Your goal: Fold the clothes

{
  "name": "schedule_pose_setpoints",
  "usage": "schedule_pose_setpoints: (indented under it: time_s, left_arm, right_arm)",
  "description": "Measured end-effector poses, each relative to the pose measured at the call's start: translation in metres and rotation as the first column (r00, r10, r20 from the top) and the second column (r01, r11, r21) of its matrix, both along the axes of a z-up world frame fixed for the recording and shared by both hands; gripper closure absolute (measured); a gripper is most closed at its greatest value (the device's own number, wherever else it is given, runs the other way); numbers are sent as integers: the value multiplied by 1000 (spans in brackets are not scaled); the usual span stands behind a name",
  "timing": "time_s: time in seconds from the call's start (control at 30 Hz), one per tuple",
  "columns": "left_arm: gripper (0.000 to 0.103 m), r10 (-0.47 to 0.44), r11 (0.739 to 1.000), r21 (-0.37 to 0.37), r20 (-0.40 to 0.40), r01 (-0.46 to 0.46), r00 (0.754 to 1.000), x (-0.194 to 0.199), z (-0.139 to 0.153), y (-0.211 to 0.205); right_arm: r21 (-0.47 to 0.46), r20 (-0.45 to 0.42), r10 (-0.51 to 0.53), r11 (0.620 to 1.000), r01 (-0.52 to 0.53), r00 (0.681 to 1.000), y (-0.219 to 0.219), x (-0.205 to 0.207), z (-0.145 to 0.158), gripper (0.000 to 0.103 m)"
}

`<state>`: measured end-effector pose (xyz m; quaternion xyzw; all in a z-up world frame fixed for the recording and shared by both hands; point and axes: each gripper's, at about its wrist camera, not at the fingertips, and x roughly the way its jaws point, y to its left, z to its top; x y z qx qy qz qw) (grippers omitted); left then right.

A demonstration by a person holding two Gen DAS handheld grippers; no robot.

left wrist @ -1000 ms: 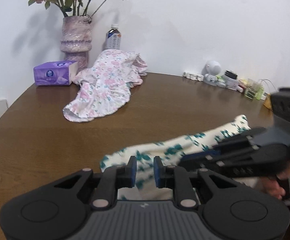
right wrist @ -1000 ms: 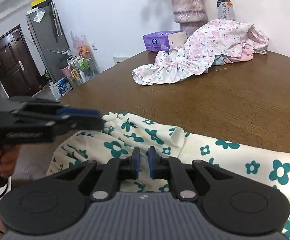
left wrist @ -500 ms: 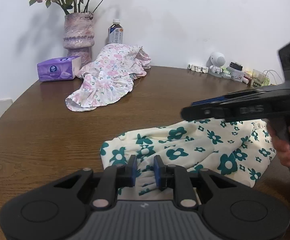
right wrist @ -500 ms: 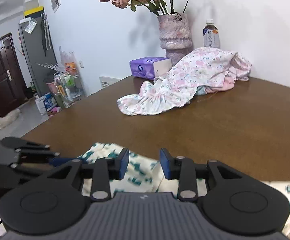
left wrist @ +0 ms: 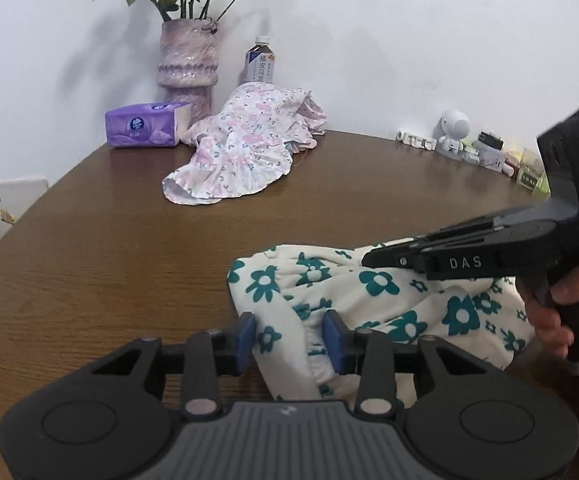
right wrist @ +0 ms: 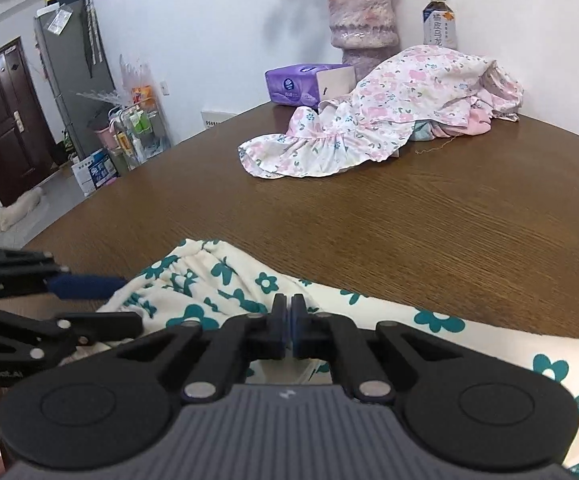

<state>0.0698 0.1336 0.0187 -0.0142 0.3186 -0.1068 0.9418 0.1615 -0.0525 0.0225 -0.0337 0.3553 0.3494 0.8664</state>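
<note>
A cream garment with teal flowers (left wrist: 385, 300) lies bunched on the brown table (left wrist: 129, 264) near its front edge. My left gripper (left wrist: 289, 339) is open, and its blue pads (left wrist: 245, 338) stand on either side of the garment's gathered edge. In the right wrist view the left gripper (right wrist: 119, 300) comes in from the left at that same edge of the garment (right wrist: 217, 280). My right gripper (right wrist: 289, 320) is shut just above the cloth, with no fabric seen between its pads. From the left wrist view the right gripper (left wrist: 369, 258) hovers over the garment's far side, held by a hand (left wrist: 561, 300).
A pink floral garment (left wrist: 241, 152) is heaped at the back by a vase (left wrist: 187, 64), a purple tissue box (left wrist: 145, 124) and a bottle (left wrist: 260, 64). Small items (left wrist: 473, 148) line the back right. Off the table's left edge stand a fridge (right wrist: 73, 72) and a door (right wrist: 1, 120).
My left gripper has opened and let go of the teal-flowered garment, which now rests on the table. My right gripper opened half a second ago and has shut again.
</note>
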Motion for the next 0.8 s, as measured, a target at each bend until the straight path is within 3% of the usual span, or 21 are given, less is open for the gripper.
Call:
schedule_pose_setpoints:
  time_s: [0.4,0.53,0.63,0.7,0.8]
  left_arm:
    - [70,-39,999,31,41,38,998,40,2,-5]
    - [71,7,998,-63,28,-5,1000,26,11,21]
    - [82,44,990,-138,15,-41,999,15,17,43]
    - [85,7,989,-150,-18,-9,1000,11,14,41]
    - [86,-33,993,-112,-35,29,999,15,10,24]
  right_arm:
    - [-25,49,-132,991,134,990,3,18,-3,100]
    - [-18,45,-130,991,131,991,0,19,-4,98]
    - [-14,41,-131,991,132,991,0,20,-4,98]
    - [-13,38,-132,991,132,991,0,20,-3,98]
    - [-13,37,-131,991,132,991,0,19,-4,98]
